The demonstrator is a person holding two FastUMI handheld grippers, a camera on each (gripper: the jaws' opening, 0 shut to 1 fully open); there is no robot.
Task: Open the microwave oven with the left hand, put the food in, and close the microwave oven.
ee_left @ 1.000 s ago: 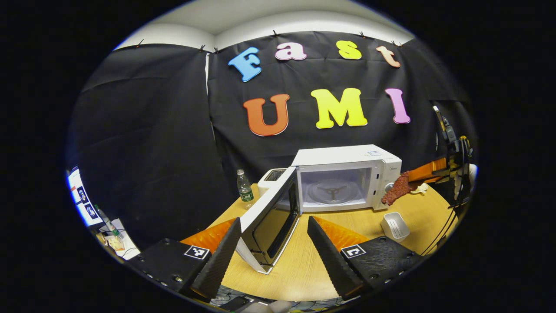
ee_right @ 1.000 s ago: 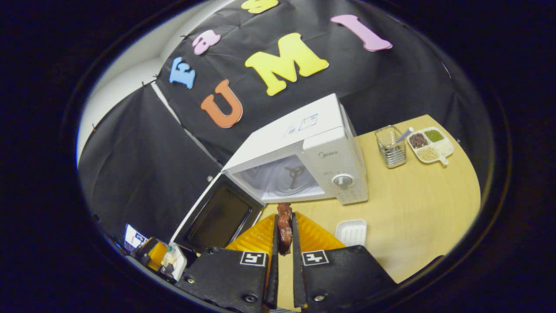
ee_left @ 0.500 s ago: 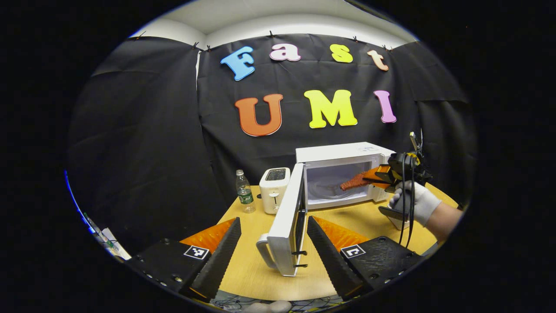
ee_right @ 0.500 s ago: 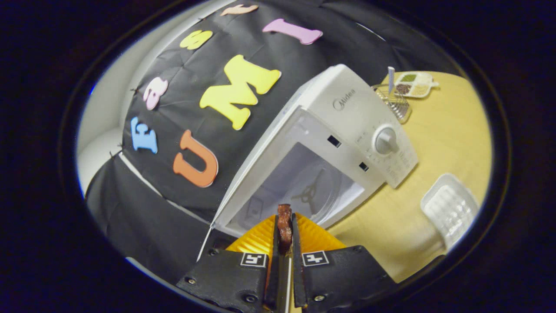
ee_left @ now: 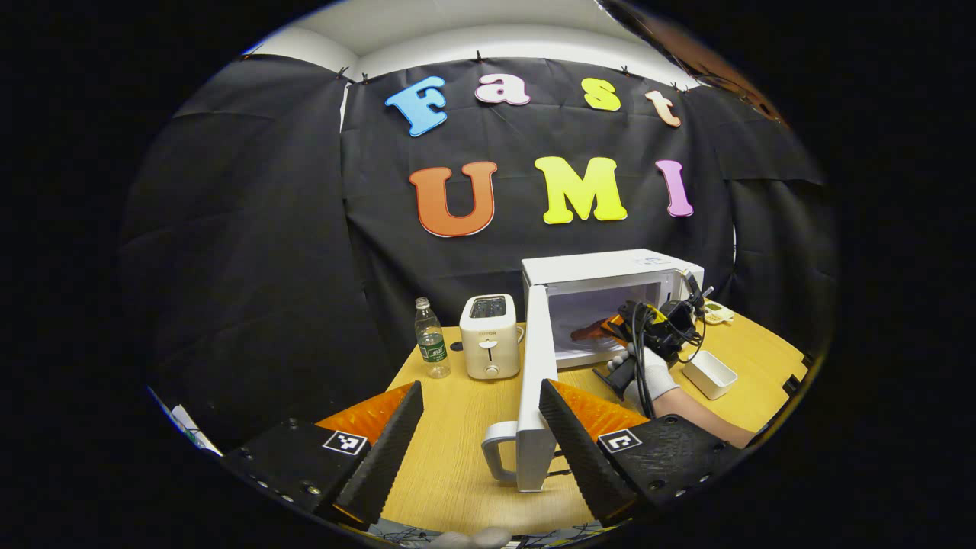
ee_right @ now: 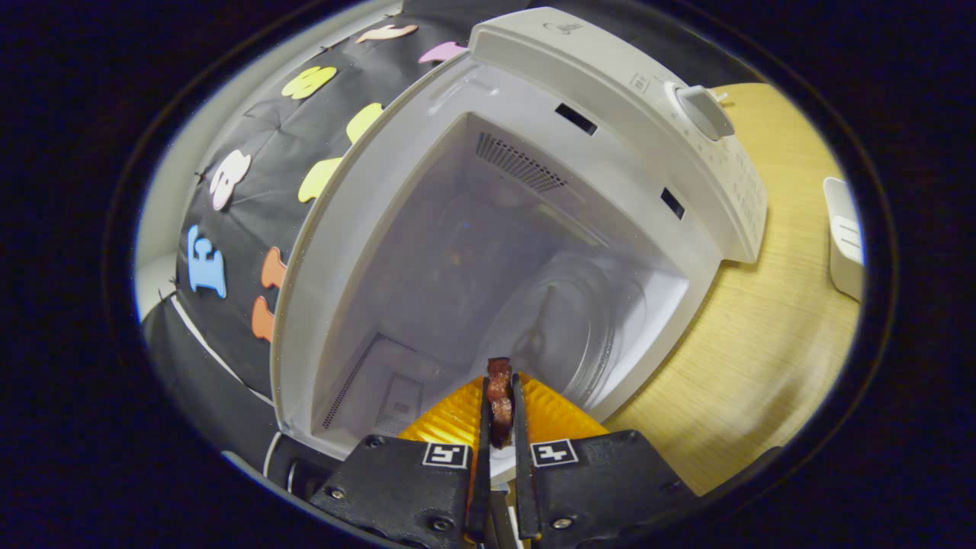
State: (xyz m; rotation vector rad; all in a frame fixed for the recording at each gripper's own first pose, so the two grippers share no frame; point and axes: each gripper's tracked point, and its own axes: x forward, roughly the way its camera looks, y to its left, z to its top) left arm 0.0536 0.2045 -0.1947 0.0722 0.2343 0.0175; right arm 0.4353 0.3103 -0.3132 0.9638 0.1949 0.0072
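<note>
Right gripper [ee_right: 499, 427], bottom centre of the right gripper view: fingers nearly closed, pinching a thin reddish-brown strip of food [ee_right: 499, 393] on both sides, with its tip poking out past the fingertips. The narrow pinch likely keeps the strip edge-on so it passes cleanly into the cavity. Just beyond, the microwave oven [ee_right: 610, 99] cavity spans the centre of the frame, and the glass turntable [ee_right: 579, 328] lies right of centre; the food is at the mouth, not yet set down. In the left gripper view the same gripper [ee_left: 610, 329] and gloved hand [ee_left: 644, 374] sit right of centre, reaching into the opening. Left gripper [ee_left: 480, 412], bottom centre: fingers spread wide, holding nothing, with the swung-out door [ee_left: 534, 396] seen edge-on and its handle [ee_left: 496, 450] between them, apparently untouched, well placed for closing. Toaster [ee_left: 490, 335] and bottle [ee_left: 431, 347] stand left of the oven, and a white tray [ee_left: 709, 374] to its right.
</note>
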